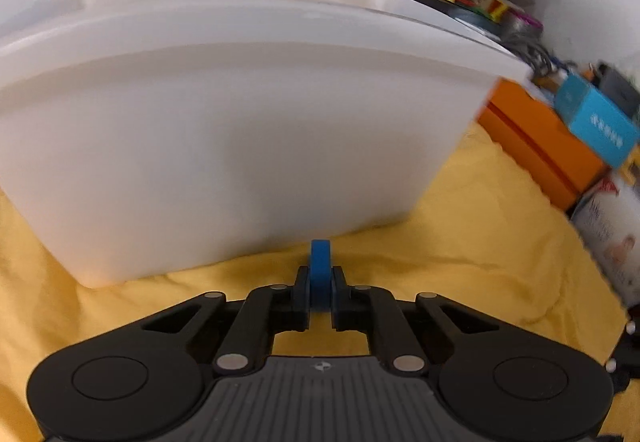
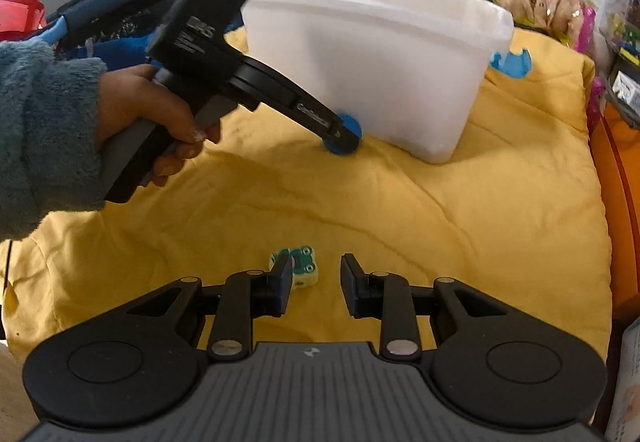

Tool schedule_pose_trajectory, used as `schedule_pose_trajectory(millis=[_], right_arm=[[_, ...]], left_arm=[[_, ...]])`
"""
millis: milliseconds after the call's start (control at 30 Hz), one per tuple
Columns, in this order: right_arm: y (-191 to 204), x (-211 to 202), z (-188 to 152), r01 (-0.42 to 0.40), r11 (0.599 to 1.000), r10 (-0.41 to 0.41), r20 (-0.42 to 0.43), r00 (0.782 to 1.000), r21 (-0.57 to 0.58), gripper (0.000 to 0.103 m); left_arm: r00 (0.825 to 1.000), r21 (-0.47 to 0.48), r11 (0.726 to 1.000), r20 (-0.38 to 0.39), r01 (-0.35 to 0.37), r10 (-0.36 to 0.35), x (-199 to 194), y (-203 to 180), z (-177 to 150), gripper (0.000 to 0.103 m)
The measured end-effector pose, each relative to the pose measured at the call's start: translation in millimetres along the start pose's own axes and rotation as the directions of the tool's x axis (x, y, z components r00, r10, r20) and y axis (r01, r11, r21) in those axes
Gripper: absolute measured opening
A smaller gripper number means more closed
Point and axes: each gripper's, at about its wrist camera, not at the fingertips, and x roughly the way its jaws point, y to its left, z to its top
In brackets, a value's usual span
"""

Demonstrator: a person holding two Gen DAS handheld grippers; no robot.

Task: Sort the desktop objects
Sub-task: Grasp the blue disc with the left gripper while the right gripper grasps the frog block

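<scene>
The left claw [image 1: 320, 292] is clenched on a blue disc [image 1: 321, 266], which is gripped on edge between the pads, right at the foot of the white bin [image 1: 240, 130]. Seen from the right wrist view, the disc [image 2: 343, 134] rests on the yellow cloth [image 2: 440, 222], just beside the bin's [image 2: 380, 54] near wall, so nothing has been lifted yet. The left claw [image 2: 340, 134] is held by a hand [image 2: 152, 114] in a fuzzy sleeve.

The right claw [image 2: 316, 282] is parted, nothing gripped. A small green frog-faced eraser [image 2: 302, 266] lies on the cloth just ahead, touching or nearly touching the left pad, well clear of the right one.

The sorting is judged to be at an early stage: one piece is grasped but not yet dropped in, one is lined up but not taken. The bin's inside cannot be seen, so what has already been sorted cannot be told. A blue shape [image 2: 514, 62] beyond the bin may be the cloth's print.
</scene>
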Motion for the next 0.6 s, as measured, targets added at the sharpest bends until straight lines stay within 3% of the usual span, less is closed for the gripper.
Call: schedule_pose_trajectory(millis=[233,467,600], right_arm=[[4,5,-1,-0.031,0.999,0.030,-0.019,0.999,-0.008,0.030],[2,20,6,-0.055,0.998,0.055,-0.030,0.998,0.023,0.033],[5,29,6,-0.069,0.998,0.069,-0.043,0.997,-0.008,0.047]], left_arm=[[0.997,0.040,0.999,0.077,-0.026,0.023,-68,-13,-29,0.011],[0.993,0.059,0.992,0.039,-0.109,0.107,-106,-26,-72,0.011],[0.991,-0.016,0.991,0.027,-0.131,0.131,-113,-28,-91,0.011]])
